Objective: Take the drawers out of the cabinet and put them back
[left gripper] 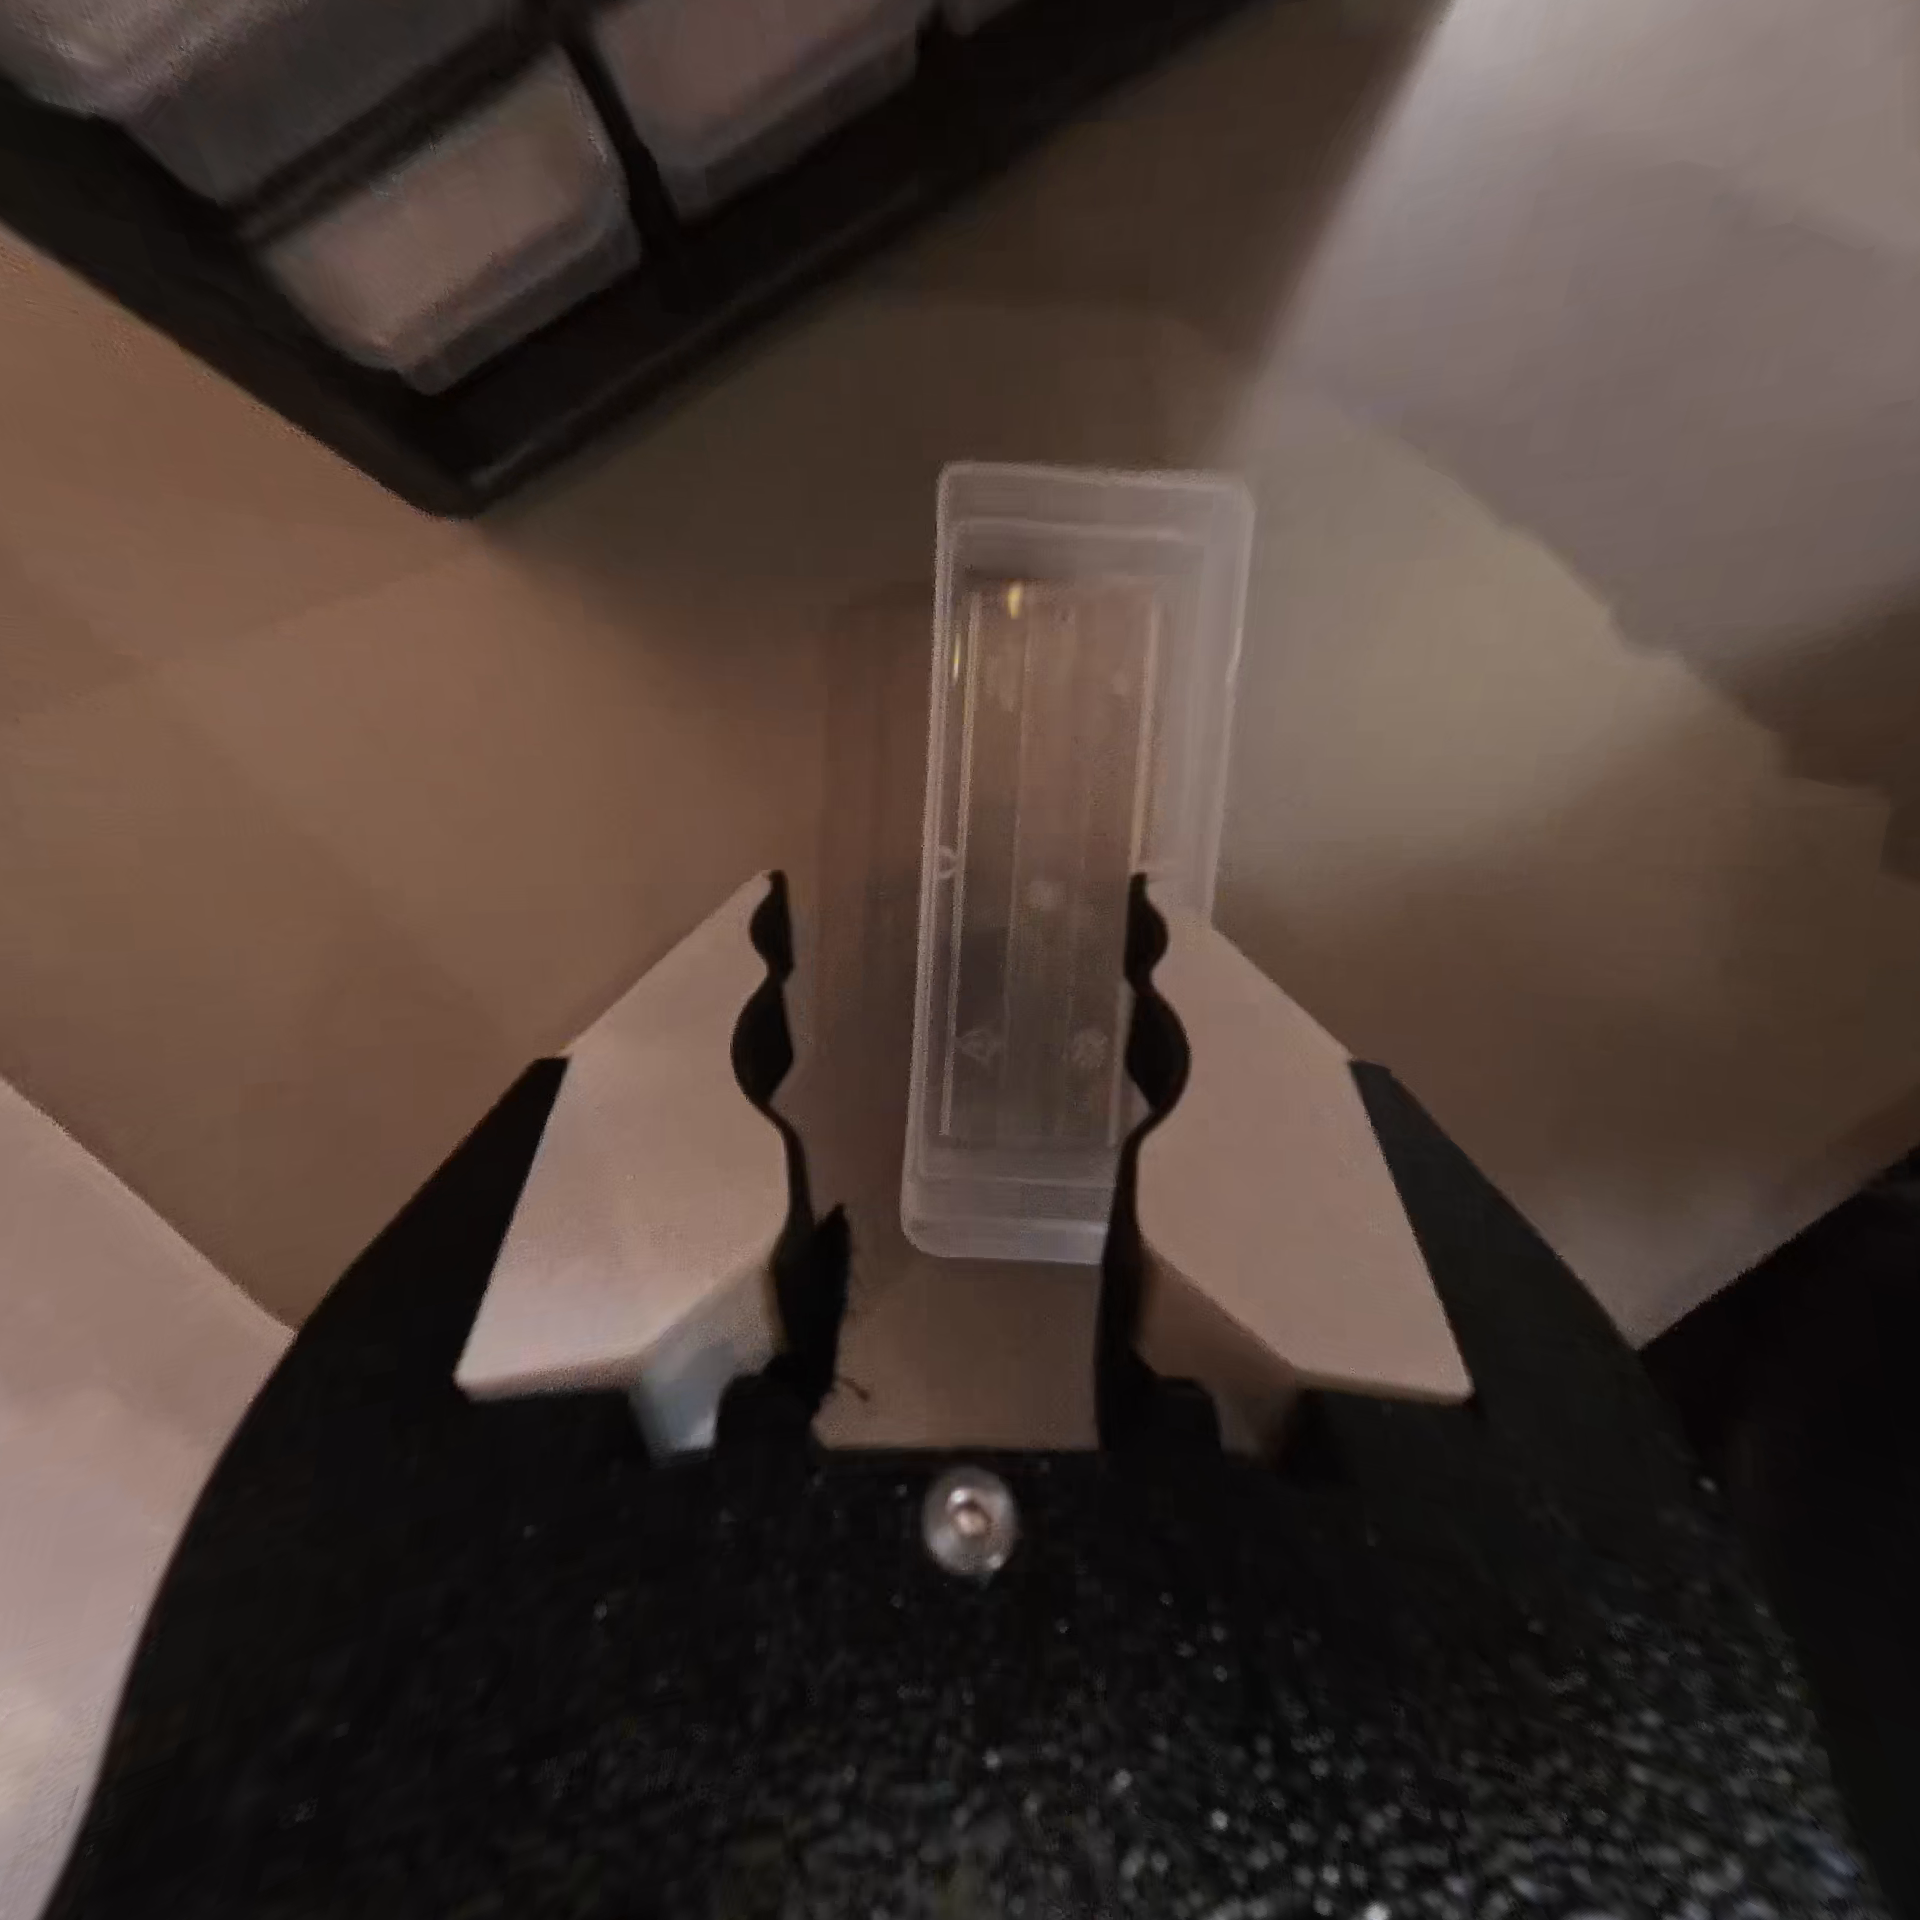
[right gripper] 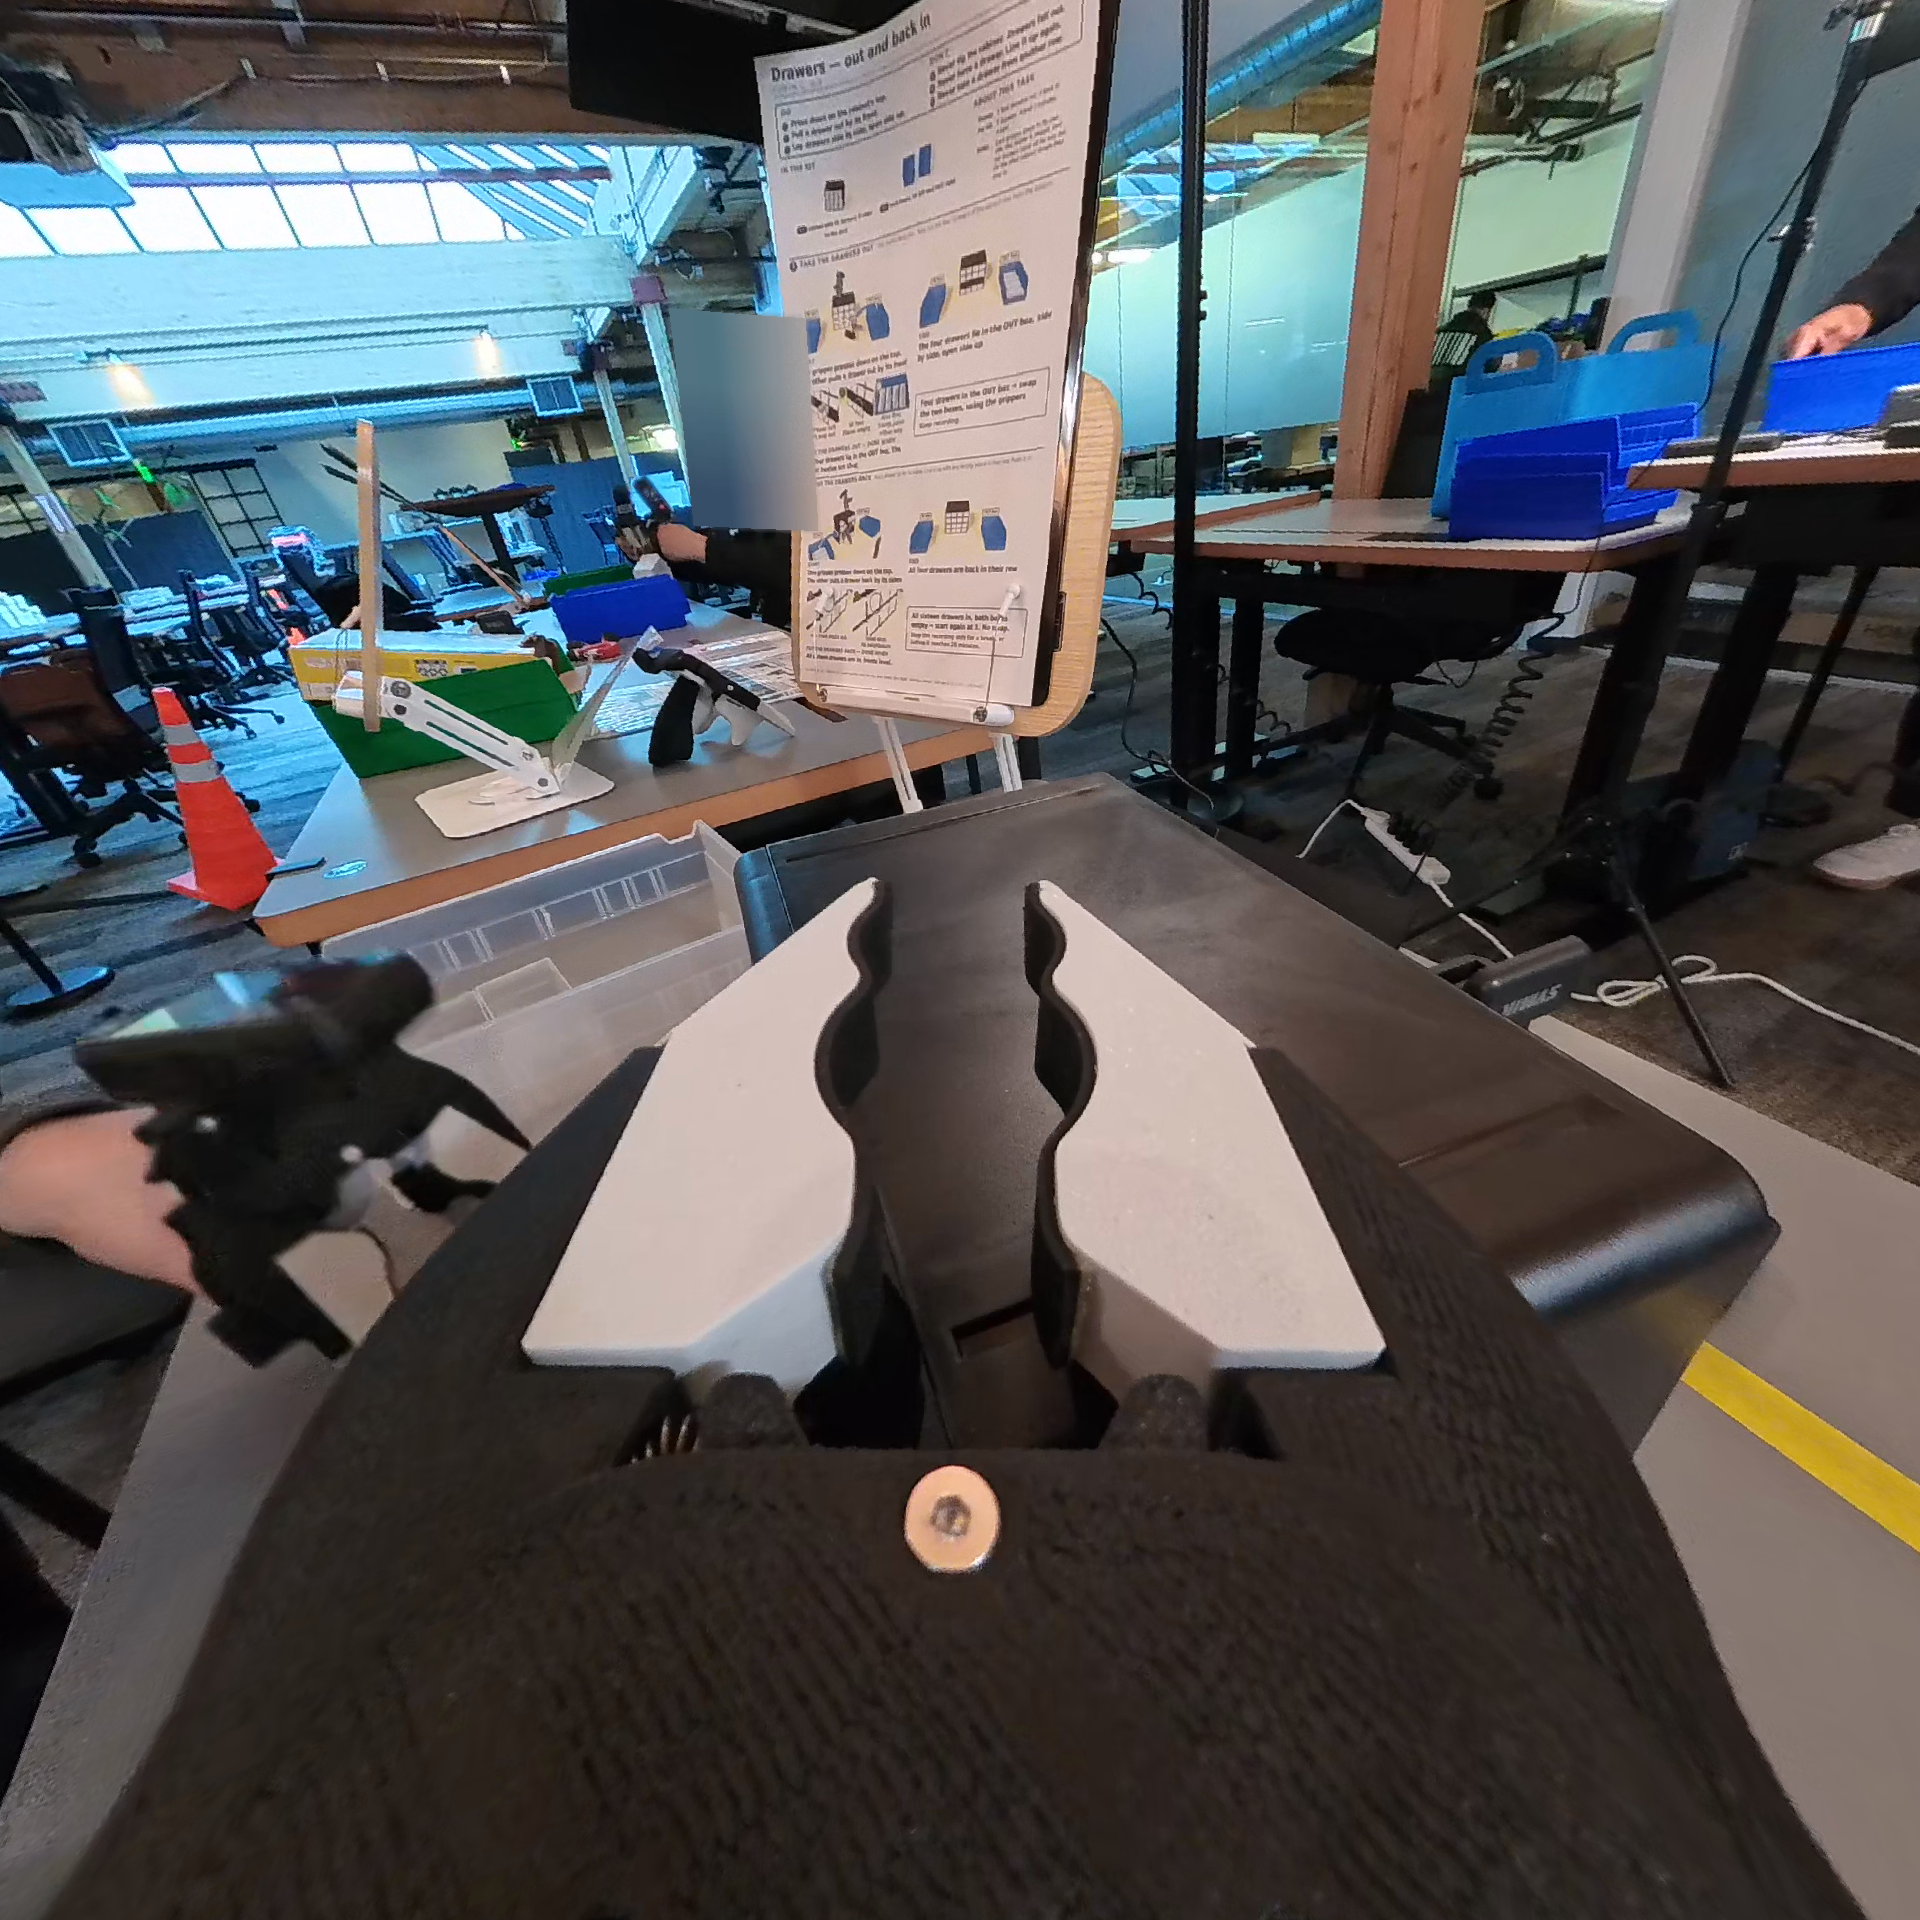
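In the left wrist view a clear plastic drawer (left gripper: 1070, 862) lies open side up on a pale surface, lengthwise between my left gripper's (left gripper: 956, 883) fingers. That gripper is open: the right finger touches the drawer's edge and there is a gap on the left. The black cabinet (left gripper: 499, 416) with translucent drawers (left gripper: 447, 239) sits at the upper left. In the right wrist view my right gripper (right gripper: 956, 888) rests flat on the black cabinet top (right gripper: 1351, 987), fingers slightly apart with nothing between them. The left gripper (right gripper: 312, 1091) shows blurred at the left.
A clear plastic bin (right gripper: 582, 935) stands left of the cabinet, under the left gripper. A printed sheet on a stand (right gripper: 925, 364) rises behind the cabinet. An orange cone (right gripper: 208, 800), other tables, blue bins (right gripper: 1558, 436) and a tripod (right gripper: 1683, 727) lie farther off.
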`<control>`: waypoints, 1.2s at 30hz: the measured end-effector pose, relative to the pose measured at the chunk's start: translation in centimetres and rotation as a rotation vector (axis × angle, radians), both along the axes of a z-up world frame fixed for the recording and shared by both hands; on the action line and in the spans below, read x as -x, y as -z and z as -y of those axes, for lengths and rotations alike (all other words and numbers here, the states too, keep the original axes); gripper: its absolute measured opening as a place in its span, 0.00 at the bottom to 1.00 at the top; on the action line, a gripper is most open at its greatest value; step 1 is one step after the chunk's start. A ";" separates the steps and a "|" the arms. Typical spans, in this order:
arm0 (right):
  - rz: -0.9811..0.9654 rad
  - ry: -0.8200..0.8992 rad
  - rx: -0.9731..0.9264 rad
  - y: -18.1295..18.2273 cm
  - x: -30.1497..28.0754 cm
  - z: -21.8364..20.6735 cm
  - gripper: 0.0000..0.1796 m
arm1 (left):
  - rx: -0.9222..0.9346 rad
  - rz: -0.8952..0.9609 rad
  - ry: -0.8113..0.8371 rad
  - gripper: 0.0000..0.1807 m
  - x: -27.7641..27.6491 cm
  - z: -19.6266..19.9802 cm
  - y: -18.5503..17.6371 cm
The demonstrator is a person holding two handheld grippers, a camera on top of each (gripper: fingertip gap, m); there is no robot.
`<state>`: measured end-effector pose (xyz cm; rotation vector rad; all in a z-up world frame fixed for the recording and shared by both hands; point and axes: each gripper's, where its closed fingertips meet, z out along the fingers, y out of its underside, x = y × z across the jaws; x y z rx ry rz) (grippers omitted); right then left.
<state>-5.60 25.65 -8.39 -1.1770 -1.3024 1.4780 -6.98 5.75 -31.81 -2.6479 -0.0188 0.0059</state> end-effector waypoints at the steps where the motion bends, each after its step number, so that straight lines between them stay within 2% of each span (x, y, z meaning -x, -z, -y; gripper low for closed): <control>1: 0.000 -0.001 0.000 0.0 0.0 0.0 0.14 | -0.106 0.042 -0.006 0.38 -0.3 -0.2 -1.1; 3: -0.002 -0.003 0.003 0.0 0.0 0.0 0.14 | -0.341 0.109 -0.011 0.48 -0.9 0.1 -3.5; 5: -0.004 -0.007 0.007 0.0 0.0 0.0 0.13 | -0.463 0.133 -0.012 0.60 -1.6 1.7 -4.3; 7: -0.008 -0.009 0.014 -0.1 0.0 0.0 0.13 | -0.468 0.120 -0.003 0.69 -2.3 3.4 -3.0; 10: -0.011 -0.011 0.018 -0.1 0.0 0.0 0.13 | -0.478 0.097 0.008 0.74 -2.9 4.5 -0.8; 12: -0.013 -0.010 0.019 -0.1 -0.1 -0.1 0.13 | -0.522 0.087 0.026 0.70 -3.1 4.5 0.0; 16: -0.012 -0.007 0.016 -0.1 0.0 -0.1 0.13 | -0.471 0.095 -0.017 0.61 -2.5 4.4 2.3; 25: -0.002 0.008 -0.002 0.0 0.0 -0.1 0.12 | -0.486 0.097 -0.049 0.36 -2.0 4.1 2.1; 30: 0.017 0.026 -0.031 0.2 0.1 -0.1 0.12 | -0.628 0.094 -0.146 0.36 -2.2 2.2 -0.3; 36: 0.008 0.017 -0.014 0.1 0.1 -0.1 0.12 | -0.766 -0.050 -0.304 0.35 -0.5 -0.5 -3.6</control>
